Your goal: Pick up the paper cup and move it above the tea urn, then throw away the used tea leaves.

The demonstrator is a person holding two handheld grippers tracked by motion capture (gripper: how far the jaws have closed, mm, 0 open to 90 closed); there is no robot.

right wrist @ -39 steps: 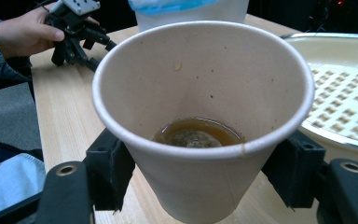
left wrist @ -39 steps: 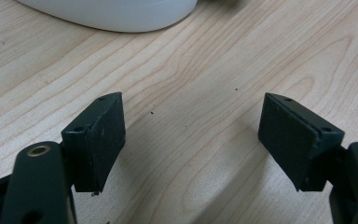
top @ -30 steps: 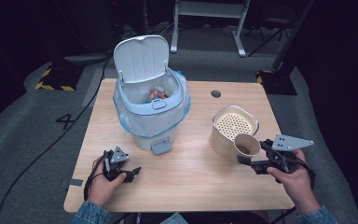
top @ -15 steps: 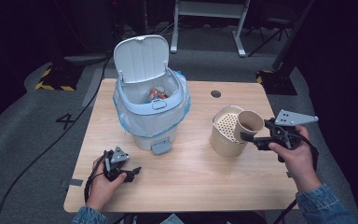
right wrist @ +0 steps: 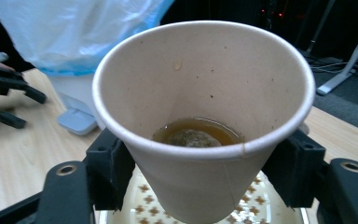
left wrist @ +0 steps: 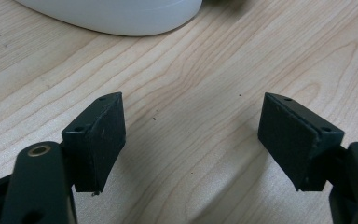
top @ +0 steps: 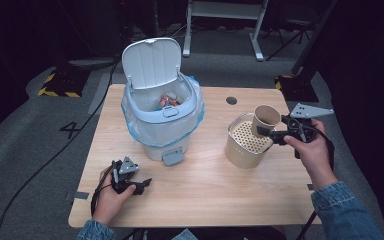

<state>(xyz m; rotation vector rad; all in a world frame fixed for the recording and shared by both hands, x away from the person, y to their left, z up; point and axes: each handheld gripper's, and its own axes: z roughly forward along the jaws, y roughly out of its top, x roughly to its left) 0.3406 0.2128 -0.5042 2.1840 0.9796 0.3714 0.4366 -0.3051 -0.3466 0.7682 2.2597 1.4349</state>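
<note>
My right tool grasps a paper cup of brown liquid above the perforated canister; my left tool rests released on the counter.

Both forearms wear blue denim sleeves, cuffs at six o'clock in the high view; the left gripper is small and black with a grey three-cornered plate on top and a black cable looping off toward nine o'clock; the right gripper is black too — its grey plate larger and flatter; up close, each jaw is a matte black wedge-shaped pad on a rounded arm set with a brass-ringed screw hole.
</note>
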